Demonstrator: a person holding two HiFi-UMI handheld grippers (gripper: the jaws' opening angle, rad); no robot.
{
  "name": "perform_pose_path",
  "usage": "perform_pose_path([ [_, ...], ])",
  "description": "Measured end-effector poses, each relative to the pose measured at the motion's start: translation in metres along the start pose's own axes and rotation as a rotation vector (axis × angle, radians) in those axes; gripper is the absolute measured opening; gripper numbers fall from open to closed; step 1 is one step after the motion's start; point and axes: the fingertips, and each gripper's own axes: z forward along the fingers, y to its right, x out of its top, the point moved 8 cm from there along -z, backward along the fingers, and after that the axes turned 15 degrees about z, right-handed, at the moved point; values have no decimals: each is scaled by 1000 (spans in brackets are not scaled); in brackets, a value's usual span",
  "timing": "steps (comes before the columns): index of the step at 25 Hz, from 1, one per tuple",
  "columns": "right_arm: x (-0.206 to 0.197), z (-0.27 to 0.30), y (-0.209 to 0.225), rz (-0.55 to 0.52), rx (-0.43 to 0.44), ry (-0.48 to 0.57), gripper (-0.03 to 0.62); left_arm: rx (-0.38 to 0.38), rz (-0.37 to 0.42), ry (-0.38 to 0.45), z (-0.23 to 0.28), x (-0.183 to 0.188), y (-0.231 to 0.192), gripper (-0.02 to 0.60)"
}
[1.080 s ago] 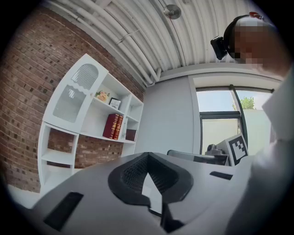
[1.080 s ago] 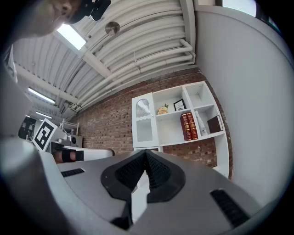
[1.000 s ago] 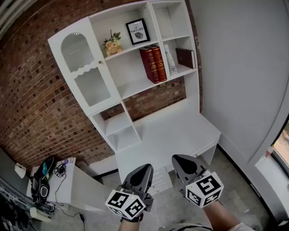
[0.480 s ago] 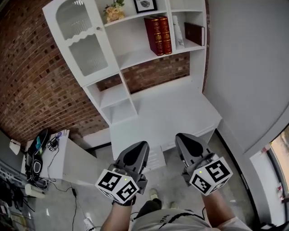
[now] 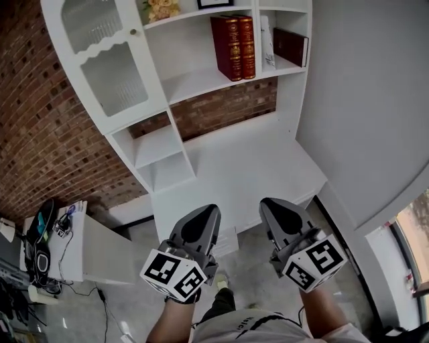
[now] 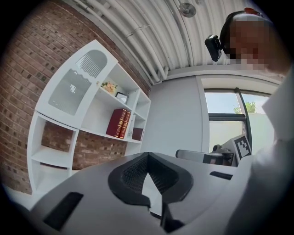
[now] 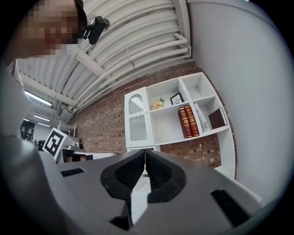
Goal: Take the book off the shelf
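Two red books [image 5: 234,39] stand upright side by side on the white shelf unit's [image 5: 201,80] middle shelf. They also show as the red books [image 6: 119,123] in the left gripper view and the red books [image 7: 188,121] in the right gripper view. A dark book [image 5: 290,45] leans in the compartment to their right. My left gripper [image 5: 204,214] and right gripper [image 5: 270,205] are both shut and empty. They hang low in front of the white desk top [image 5: 248,167], far from the books. The jaws of the left gripper [image 6: 147,157] and the right gripper [image 7: 145,154] meet at their tips.
A glazed cabinet door [image 5: 107,60] closes the shelf unit's left side, with open cubbies [image 5: 157,161] below it. Flowers [image 5: 159,9] stand on the upper shelf. A thin white booklet [image 5: 267,40] leans beside the red books. A low side table [image 5: 60,248] with cables is at left. A grey wall [image 5: 362,100] runs along the right.
The shelf unit has slid upward and grown larger in the head view. Both grippers stay shut and side by side at the bottom of the view.
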Motion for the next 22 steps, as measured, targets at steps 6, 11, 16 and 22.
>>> perform_pose_path([
  [6, -1, 77, 10, -27, -40, 2, 18, -49, 34, 10, 40, 0, -71, 11],
  [11, 3, 138, 20, -45, -103, 25, 18, -101, 64, 8, 73, 0, -128, 11],
  [16, 8, 178, 33, -66, -167, 49, 20, -142, 53, 14, 95, -7, -165, 11],
  [22, 15, 216, 51, -87, -195, 60, 20, -156, 51, 20, 121, -11, -196, 11],
])
